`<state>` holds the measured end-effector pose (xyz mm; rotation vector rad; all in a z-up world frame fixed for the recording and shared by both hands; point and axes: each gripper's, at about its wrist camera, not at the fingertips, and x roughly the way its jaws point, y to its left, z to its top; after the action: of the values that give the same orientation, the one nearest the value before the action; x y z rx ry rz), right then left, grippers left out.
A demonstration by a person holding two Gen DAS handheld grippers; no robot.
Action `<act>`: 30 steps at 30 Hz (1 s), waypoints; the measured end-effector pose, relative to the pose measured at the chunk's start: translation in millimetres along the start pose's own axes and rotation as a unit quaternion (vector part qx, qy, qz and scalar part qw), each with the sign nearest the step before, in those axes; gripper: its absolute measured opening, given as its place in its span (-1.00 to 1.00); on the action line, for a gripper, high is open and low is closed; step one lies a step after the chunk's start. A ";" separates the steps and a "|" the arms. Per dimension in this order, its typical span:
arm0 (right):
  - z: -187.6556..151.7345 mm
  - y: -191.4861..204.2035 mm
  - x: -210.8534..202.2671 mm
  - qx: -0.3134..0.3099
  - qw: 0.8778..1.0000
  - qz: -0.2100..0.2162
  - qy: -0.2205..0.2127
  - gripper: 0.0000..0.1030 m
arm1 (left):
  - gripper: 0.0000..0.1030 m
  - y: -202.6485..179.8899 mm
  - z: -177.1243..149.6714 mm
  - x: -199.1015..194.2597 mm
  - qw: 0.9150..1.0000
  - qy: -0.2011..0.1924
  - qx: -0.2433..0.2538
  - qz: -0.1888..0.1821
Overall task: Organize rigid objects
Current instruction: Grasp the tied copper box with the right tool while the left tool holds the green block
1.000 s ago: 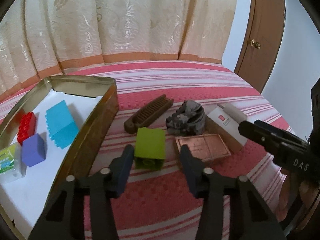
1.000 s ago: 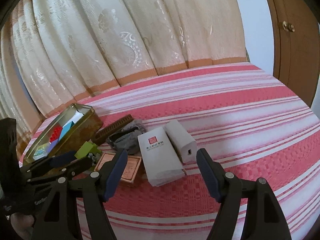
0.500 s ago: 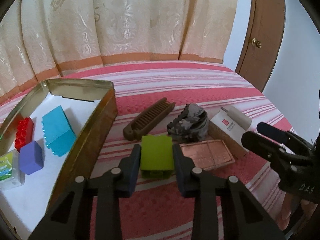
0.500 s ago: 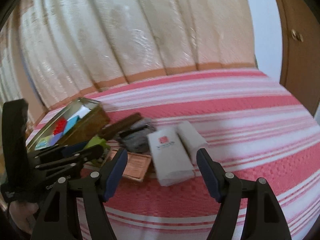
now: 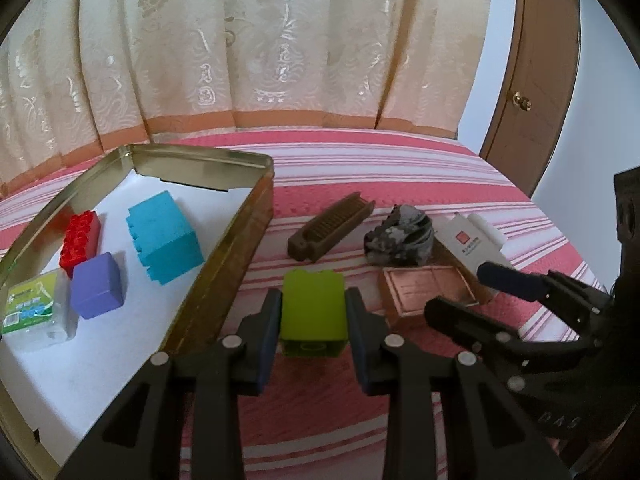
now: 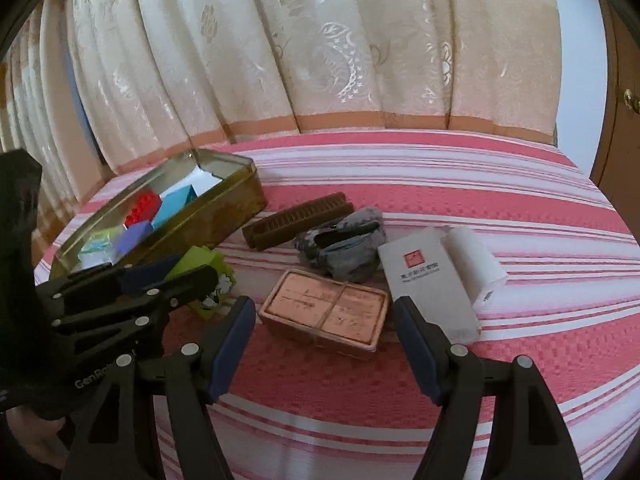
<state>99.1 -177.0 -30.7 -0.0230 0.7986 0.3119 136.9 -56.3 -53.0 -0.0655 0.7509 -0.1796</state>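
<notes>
Your left gripper (image 5: 312, 320) fingers (image 5: 267, 332), spread wide a second ago, now pinch the green block (image 5: 313, 312) from both sides as it sits on the bed (image 5: 360, 176) just beside the tin (image 5: 240, 240). That grasp looks set, so lifting it into the tin should follow. Your right gripper (image 6: 324, 340) has slid over the copper box (image 6: 326, 310), fingers spread, holding nothing.
</notes>
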 end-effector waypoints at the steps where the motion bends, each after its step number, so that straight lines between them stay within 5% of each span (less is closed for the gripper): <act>1: -1.4 0.7 1.4 0.003 1.000 0.007 0.006 0.43 | -0.40 1.9 -0.3 -0.8 1.000 -0.001 -0.002 0.001; 14: 2.4 3.2 17.9 0.018 0.999 -0.032 0.029 0.43 | -0.39 5.8 -2.8 -6.3 1.000 -0.007 0.001 -0.006; 30: 0.4 8.7 23.8 0.016 0.999 -0.023 0.042 0.56 | -0.39 17.0 -3.7 -12.3 1.000 -0.011 -0.009 -0.003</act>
<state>112.5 -162.4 -46.4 -0.0254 0.8841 0.2551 127.8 -37.3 -49.5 -0.0873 0.7313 -0.1775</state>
